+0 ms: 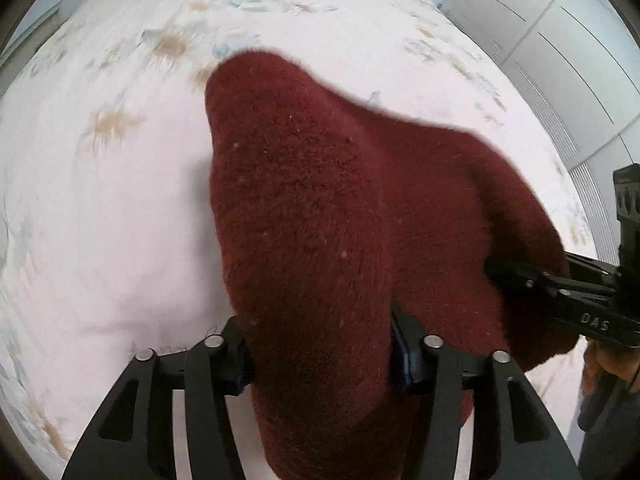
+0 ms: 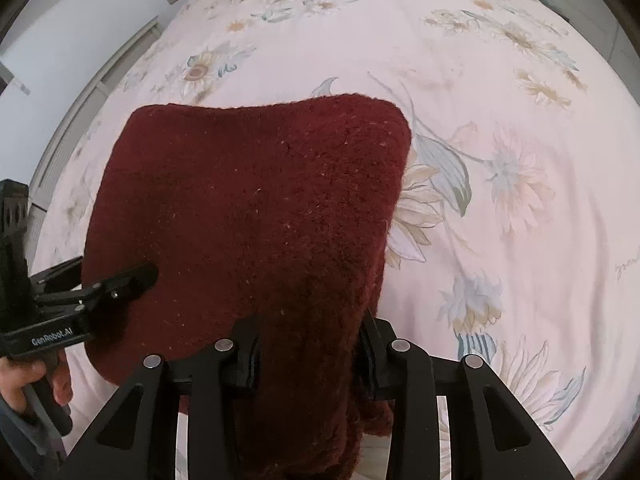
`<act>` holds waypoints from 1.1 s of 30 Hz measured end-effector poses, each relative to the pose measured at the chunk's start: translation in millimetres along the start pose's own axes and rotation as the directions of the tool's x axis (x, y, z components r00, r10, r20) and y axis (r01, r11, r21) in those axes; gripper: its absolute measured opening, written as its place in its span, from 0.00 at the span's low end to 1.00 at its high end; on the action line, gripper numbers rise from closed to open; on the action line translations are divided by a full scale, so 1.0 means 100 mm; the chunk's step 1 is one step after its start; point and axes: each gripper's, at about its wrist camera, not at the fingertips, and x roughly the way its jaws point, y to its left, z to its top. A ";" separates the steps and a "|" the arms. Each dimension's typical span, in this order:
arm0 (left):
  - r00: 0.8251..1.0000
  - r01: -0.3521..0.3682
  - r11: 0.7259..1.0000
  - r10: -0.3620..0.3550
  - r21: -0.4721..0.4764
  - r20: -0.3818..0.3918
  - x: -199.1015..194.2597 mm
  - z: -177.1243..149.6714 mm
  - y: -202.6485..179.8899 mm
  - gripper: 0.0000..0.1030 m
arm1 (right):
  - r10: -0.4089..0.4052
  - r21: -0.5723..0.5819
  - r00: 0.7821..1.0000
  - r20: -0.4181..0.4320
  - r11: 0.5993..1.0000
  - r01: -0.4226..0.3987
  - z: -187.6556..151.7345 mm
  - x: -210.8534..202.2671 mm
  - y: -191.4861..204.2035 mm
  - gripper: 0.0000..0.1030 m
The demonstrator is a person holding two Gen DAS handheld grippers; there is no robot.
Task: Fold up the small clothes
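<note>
Dark red fuzzy knit garment [image 1: 320, 208] pinched in both jaws: left gripper [image 1: 320, 356] and right gripper [image 2: 310, 356] each part-closed on an edge, angled steeply down, cloth hanging above floral bed sheet [image 2: 520, 208].

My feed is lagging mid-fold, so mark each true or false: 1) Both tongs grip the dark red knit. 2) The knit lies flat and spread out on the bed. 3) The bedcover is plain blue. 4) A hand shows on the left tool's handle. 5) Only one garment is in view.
1) True: the left tongs and right tongs each pinch the dark red knit.
2) False: it is bunched and held up, draping down over the bedcover.
3) False: it is pale pink with a flower print.
4) True: the hand holds it.
5) True.
</note>
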 end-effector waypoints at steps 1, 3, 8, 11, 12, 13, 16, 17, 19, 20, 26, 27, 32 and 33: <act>1.000 0.006 1.000 -0.006 -0.012 0.009 -0.01 -0.03 0.04 0.56 | 0.000 0.000 1.000 0.000 1.000 0.000 0.00 0.00 0.03 0.41; 1.000 0.006 1.000 -0.005 -0.027 0.012 -0.01 -0.05 0.08 0.62 | -0.010 -0.003 1.000 0.007 1.000 0.010 0.00 -0.04 0.06 0.47; 0.999 -0.053 0.998 0.053 -0.041 -0.007 -0.08 0.01 0.05 0.71 | -0.074 -0.032 0.997 0.038 0.997 0.075 0.09 -0.15 0.03 0.72; 0.994 -0.107 0.994 0.107 -0.032 -0.002 -0.22 -0.01 0.00 0.85 | -0.089 -0.051 0.994 0.069 0.994 0.093 0.07 -0.28 0.04 0.78; 0.993 -0.118 0.992 0.118 -0.031 0.004 -0.27 -0.03 -0.01 0.93 | -0.093 -0.056 0.993 0.073 0.994 0.097 0.05 -0.31 0.05 0.80; 0.992 -0.122 0.992 0.123 -0.029 0.009 -0.31 -0.05 -0.02 0.96 | -0.097 -0.060 0.992 0.077 0.993 0.102 0.04 -0.31 0.06 0.81; 0.992 -0.121 0.992 0.122 -0.022 0.031 -0.45 -0.12 0.01 0.99 | -0.114 -0.071 0.990 0.088 0.990 0.120 -0.04 -0.34 0.06 0.86; 0.991 -0.129 0.992 0.129 -0.020 0.037 -0.47 -0.14 0.01 0.99 | -0.117 -0.073 0.989 0.093 0.990 0.124 -0.07 -0.33 0.06 0.88; 0.988 -0.147 0.989 0.148 -0.014 0.047 -0.51 -0.22 0.01 0.99 | -0.129 -0.074 0.987 0.096 0.988 0.137 -0.13 -0.29 0.03 0.98; 0.987 -0.152 0.988 0.152 -0.013 0.051 -0.51 -0.24 0.00 0.99 | -0.142 -0.073 0.985 0.094 0.986 0.149 -0.16 -0.26 0.01 0.98; 0.977 -0.208 0.978 0.207 0.013 0.055 -0.31 -0.28 -0.10 0.99 | -0.149 -0.030 0.983 0.103 0.988 0.153 -0.33 -0.09 -0.26 0.99; 0.977 -0.206 0.979 0.205 0.011 0.063 -0.29 -0.31 -0.09 0.99 | -0.141 -0.021 0.984 0.110 0.989 0.144 -0.36 -0.06 -0.31 0.99; 0.978 -0.187 0.982 0.186 0.002 0.098 -0.26 -0.44 -0.04 1.00 | -0.145 0.010 0.980 0.136 0.989 0.145 -0.43 -0.05 -0.33 0.99; 0.975 -0.194 0.981 0.191 0.011 0.109 -0.25 -0.44 -0.05 1.00 | -0.157 0.005 0.977 0.144 0.988 0.158 -0.43 -0.09 -0.29 0.99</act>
